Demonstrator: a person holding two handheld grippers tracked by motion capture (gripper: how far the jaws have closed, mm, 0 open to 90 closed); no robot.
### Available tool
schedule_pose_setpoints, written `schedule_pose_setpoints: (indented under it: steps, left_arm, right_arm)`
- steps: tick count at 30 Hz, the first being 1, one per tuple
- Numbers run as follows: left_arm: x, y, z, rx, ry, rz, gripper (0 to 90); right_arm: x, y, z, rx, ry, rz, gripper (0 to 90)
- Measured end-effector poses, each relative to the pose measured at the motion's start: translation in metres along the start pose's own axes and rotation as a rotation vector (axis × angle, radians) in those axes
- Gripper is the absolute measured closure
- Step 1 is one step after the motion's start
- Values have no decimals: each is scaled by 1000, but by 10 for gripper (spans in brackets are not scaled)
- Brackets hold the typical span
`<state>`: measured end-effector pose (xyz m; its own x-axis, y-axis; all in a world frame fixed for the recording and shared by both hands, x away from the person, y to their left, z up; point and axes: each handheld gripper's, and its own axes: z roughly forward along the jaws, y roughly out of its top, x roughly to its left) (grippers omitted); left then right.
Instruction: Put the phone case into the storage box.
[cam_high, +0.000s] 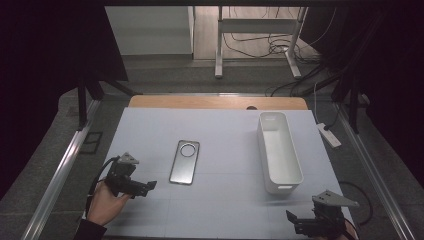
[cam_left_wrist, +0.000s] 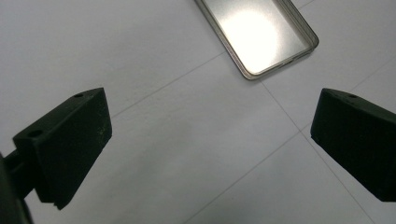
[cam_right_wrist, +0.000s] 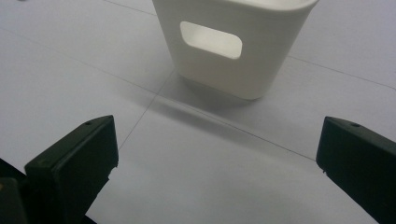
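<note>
A clear phone case (cam_high: 184, 161) with a round camera cut-out lies flat near the middle of the white table (cam_high: 225, 130); its near end (cam_left_wrist: 261, 37) shows ahead in the left gripper view. My left gripper (cam_high: 150, 186) sits just left of the case, held by a hand, jaws wide apart and empty (cam_left_wrist: 210, 144). A long white plastic bin (cam_high: 278, 150) stands at the right, its handle end (cam_right_wrist: 224, 46) facing my right gripper. The right gripper (cam_high: 295, 220) hovers at the front right edge, open with nothing between its jaws (cam_right_wrist: 215, 163).
A wooden board (cam_high: 215, 102) edges the table's far side. Metal rails (cam_high: 60, 170) run along both sides. A white power strip (cam_high: 330, 135) and cables lie on the floor to the right, with a metal frame (cam_high: 257, 30) beyond.
</note>
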<state>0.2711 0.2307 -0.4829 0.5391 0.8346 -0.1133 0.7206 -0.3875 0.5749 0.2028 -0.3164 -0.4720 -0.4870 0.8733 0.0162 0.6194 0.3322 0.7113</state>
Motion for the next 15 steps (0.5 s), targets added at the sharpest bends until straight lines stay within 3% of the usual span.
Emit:
schedule_pose_setpoints:
  steps: [15]
  left_arm:
    - [0,28,16,30,-20,29,0]
  right_arm:
    - [0,0,0,-1,6,-1,0]
